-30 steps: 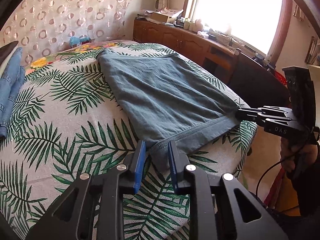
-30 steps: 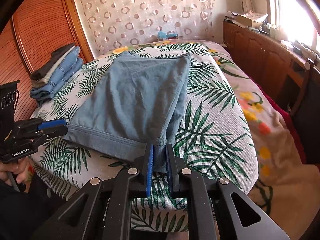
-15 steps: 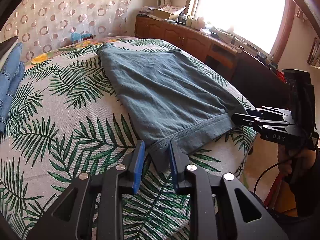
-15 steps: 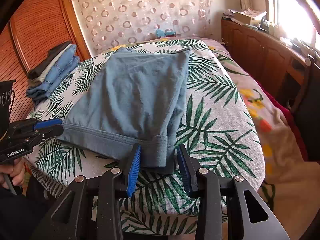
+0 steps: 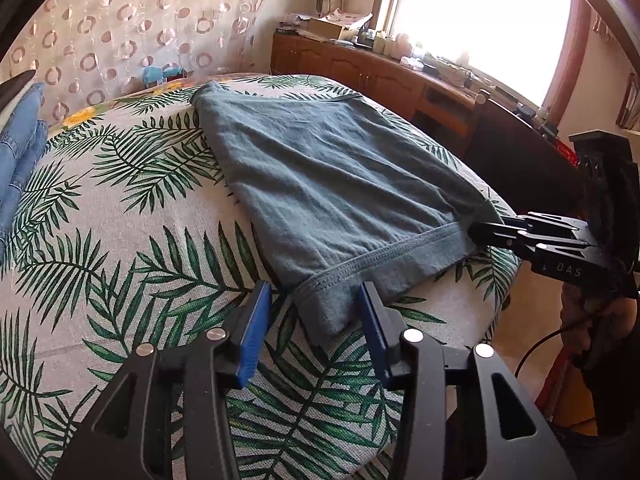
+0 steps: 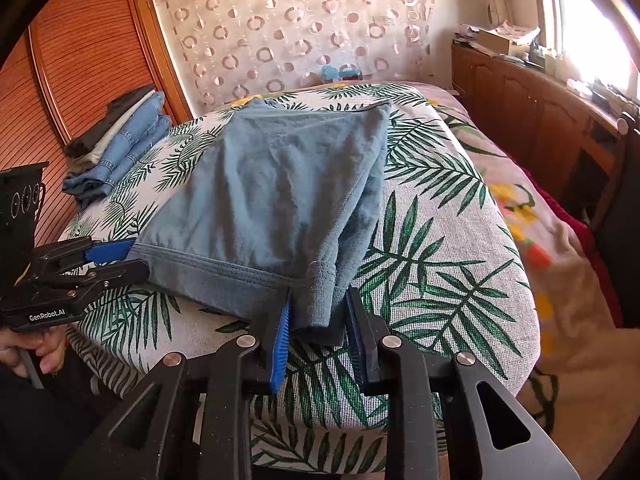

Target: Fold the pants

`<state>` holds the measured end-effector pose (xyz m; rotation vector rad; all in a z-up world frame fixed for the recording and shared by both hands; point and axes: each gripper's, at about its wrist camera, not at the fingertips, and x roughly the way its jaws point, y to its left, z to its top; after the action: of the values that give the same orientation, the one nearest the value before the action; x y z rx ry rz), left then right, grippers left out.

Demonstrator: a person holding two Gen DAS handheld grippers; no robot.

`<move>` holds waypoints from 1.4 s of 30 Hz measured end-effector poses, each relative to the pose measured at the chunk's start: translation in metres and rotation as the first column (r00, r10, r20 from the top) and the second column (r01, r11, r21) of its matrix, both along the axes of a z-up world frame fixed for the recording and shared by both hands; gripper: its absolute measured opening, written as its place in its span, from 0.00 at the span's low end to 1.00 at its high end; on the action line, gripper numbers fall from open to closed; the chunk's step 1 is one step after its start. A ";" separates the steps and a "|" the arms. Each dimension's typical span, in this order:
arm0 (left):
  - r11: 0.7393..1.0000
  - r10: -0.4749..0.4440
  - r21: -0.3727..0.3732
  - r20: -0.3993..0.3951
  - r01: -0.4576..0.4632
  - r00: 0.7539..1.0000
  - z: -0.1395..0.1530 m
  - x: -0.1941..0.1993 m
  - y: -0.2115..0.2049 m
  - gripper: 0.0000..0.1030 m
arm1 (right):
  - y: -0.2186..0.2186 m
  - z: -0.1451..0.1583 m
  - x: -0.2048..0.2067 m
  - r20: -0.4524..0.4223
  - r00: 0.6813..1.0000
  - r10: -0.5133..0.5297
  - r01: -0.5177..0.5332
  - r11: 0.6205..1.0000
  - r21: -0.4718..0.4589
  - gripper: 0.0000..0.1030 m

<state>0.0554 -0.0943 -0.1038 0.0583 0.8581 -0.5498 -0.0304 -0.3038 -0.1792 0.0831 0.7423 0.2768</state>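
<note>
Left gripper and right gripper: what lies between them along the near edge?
The pants' hem band spans it, from left gripper to right gripper, lying on the palm-print cover. Both wrist views show it.

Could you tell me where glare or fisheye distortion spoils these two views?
Left wrist view: the window is blown out white and the bed bulges. Right wrist view: glare only at the right edge; the pants are evenly lit, and dark corners frame both.

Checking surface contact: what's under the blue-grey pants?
The pants lie flat on the palm-leaf bedspread, hem corners between the open left gripper and right gripper. Anything beneath the fabric is covered.
</note>
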 end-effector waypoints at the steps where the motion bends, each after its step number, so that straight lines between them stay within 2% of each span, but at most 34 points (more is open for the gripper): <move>1: 1.000 -0.001 0.000 -0.003 0.001 1.000 0.000 0.000 0.001 0.44 | -0.001 0.000 0.000 -0.001 1.000 0.000 0.000 1.000 0.006 0.25; 4: 1.000 0.002 0.007 0.001 -0.002 1.000 0.000 -0.001 0.001 0.40 | -0.003 0.000 0.001 -0.008 1.000 0.004 -0.003 1.000 0.020 0.25; 6: 1.000 -0.006 -0.002 -0.001 0.006 1.000 0.000 -0.003 0.000 0.33 | -0.002 0.000 0.001 -0.008 1.000 0.005 -0.005 1.000 0.016 0.25; 13: 0.999 -0.036 -0.020 0.001 0.036 0.999 0.001 -0.005 -0.002 0.25 | -0.001 0.001 0.002 -0.014 1.000 0.008 -0.008 1.000 0.015 0.25; 15: 0.999 -0.042 -0.027 0.009 0.042 0.999 0.002 -0.006 -0.002 0.18 | -0.001 0.001 0.003 -0.019 1.000 0.010 -0.010 1.000 0.020 0.25; 18: 0.997 -0.058 -0.042 0.050 0.060 0.997 0.011 -0.010 -0.003 0.12 | -0.001 0.001 0.005 -0.019 1.000 0.011 -0.011 1.000 0.022 0.25; 20: 0.997 -0.060 -0.047 0.073 0.064 0.996 0.020 -0.011 -0.003 0.12 | 0.001 0.001 0.006 -0.017 1.000 0.019 -0.019 1.000 0.017 0.15; 23: 0.995 -0.057 -0.080 0.111 0.066 0.992 0.040 -0.011 0.001 0.11 | 0.001 0.008 0.007 0.006 1.000 0.025 -0.025 0.999 0.042 0.14; 26: 0.986 -0.053 -0.150 0.132 0.073 0.990 0.067 -0.007 0.011 0.11 | 0.001 0.024 0.004 0.060 0.998 0.031 -0.034 0.998 0.049 0.13; 31: 0.989 -0.018 -0.138 0.239 0.052 0.971 0.113 -0.001 0.023 0.11 | 0.008 0.068 0.004 0.161 0.985 0.054 -0.060 0.998 0.031 0.13; 36: 0.986 0.024 -0.163 0.344 0.035 0.939 0.167 -0.006 0.044 0.11 | 0.024 0.117 -0.001 0.276 0.957 0.091 -0.096 0.995 0.004 0.13; 42: 0.990 0.070 -0.142 0.465 -0.003 0.882 0.222 -0.018 0.068 0.11 | 0.049 0.175 -0.010 0.405 0.903 0.143 -0.145 0.989 -0.025 0.13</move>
<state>0.0373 -0.0262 0.1178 0.0464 0.3432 -0.5282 -0.0403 -0.2552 -0.0045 -0.0253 0.3320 0.4232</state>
